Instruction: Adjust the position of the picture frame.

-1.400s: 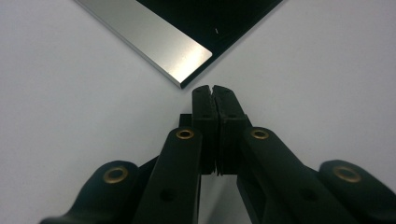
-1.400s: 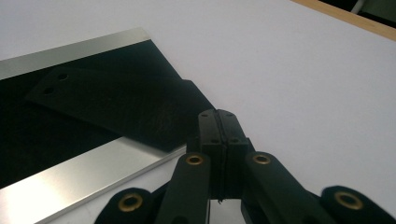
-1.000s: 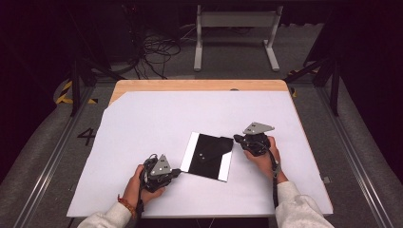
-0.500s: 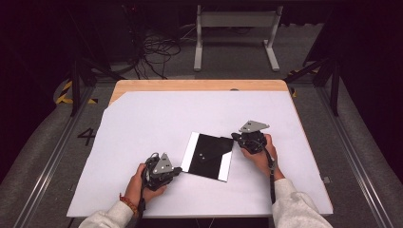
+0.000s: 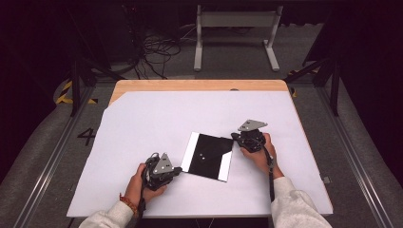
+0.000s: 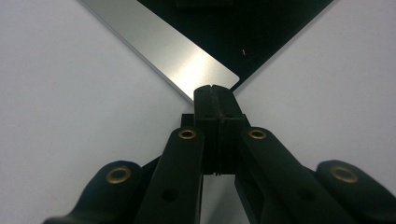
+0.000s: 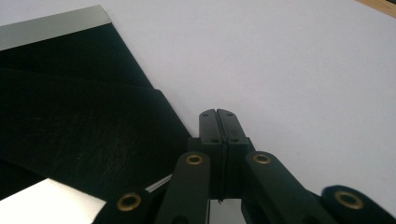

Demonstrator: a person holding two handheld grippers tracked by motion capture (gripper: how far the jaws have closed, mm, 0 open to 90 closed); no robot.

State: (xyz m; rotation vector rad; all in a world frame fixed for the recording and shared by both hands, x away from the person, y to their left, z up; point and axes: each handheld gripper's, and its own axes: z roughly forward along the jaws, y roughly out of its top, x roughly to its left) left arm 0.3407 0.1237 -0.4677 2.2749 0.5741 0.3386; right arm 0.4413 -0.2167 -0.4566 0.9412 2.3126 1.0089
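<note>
A wooden table [image 5: 199,85] is carrying a large white sheet [image 5: 157,118] that is covering nearly all of its top, leaving a strip of bare wood showing along the far edge. On the near half of that sheet, a little right of centre, a black square panel with silver strips along two opposite sides [image 5: 209,156] is lying flat and turned slightly askew.

The left gripper [image 5: 177,169], held in the person's left hand [image 5: 140,183], is sitting low on the sheet at the panel's near left corner. In the left gripper view its jaws are pressing together with nothing between them, and their tips are meeting the corner of the silver strip [image 6: 173,58].

The right gripper [image 5: 234,136], held in the right hand [image 5: 260,154], is sitting at the panel's far right corner. In the right gripper view its jaws are likewise closed tight and empty, resting on the white sheet just beside the panel's black edge [image 7: 84,140].
</note>
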